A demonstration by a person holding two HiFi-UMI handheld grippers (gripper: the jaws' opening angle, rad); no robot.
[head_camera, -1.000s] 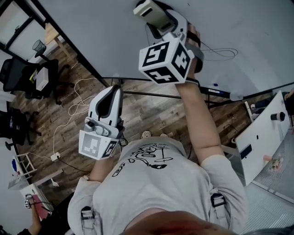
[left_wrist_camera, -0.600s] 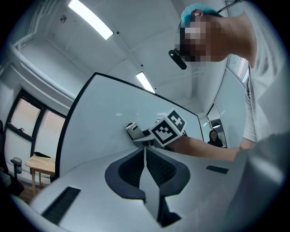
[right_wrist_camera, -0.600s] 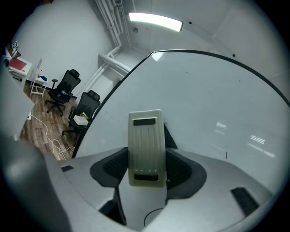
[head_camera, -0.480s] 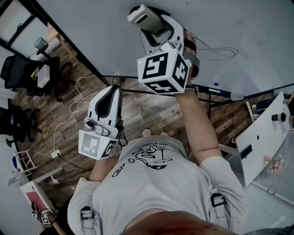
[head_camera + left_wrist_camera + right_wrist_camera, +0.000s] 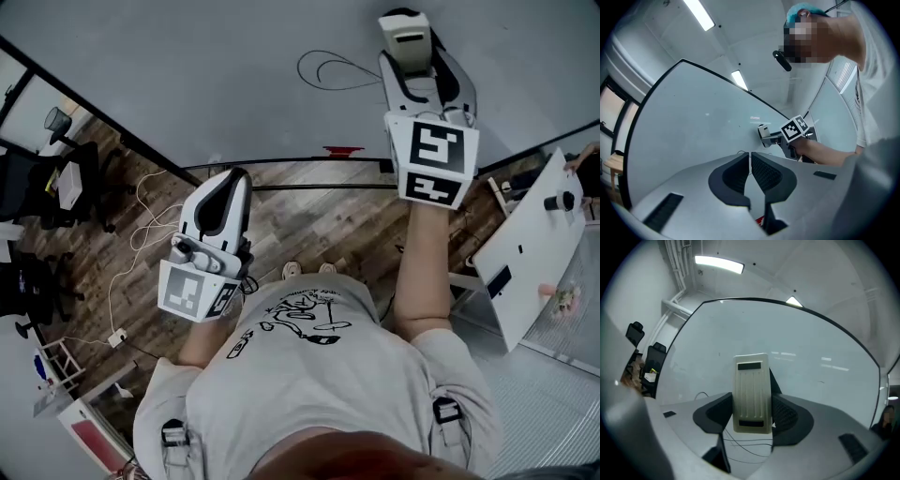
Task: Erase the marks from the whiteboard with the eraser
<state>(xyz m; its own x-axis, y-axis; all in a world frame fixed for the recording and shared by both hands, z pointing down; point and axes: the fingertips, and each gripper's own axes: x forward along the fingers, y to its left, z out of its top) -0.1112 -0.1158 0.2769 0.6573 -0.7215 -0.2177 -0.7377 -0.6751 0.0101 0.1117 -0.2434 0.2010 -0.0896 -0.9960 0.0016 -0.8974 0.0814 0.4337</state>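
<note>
Well, on the far left we are seeing black chairs (image 5: 23, 169) standing on the wooden floor (image 5: 291, 220). Next, we are holding the left gripper (image 5: 232, 176) down low, by the bottom edge of the whiteboard (image 5: 187, 75). Its fingers (image 5: 733, 176) are pressing together, and they are holding nothing at all. Moving along, a thin black scribble (image 5: 328, 70) is sitting on the whiteboard, with a small red thing (image 5: 343, 149) lying on the bottom edge below it. Just to the right of the scribble, we are holding the right gripper (image 5: 410, 52) up high, pointing at the whiteboard. Its fingers (image 5: 787, 416) are squeezing the cream eraser (image 5: 751, 380) from both sides, and the eraser is standing up tall between them. The eraser is sitting close to the whiteboard, near the scribble, but we are not able to tell if it is touching. In the right gripper view, the scribble's lines are showing just under the eraser.
</note>
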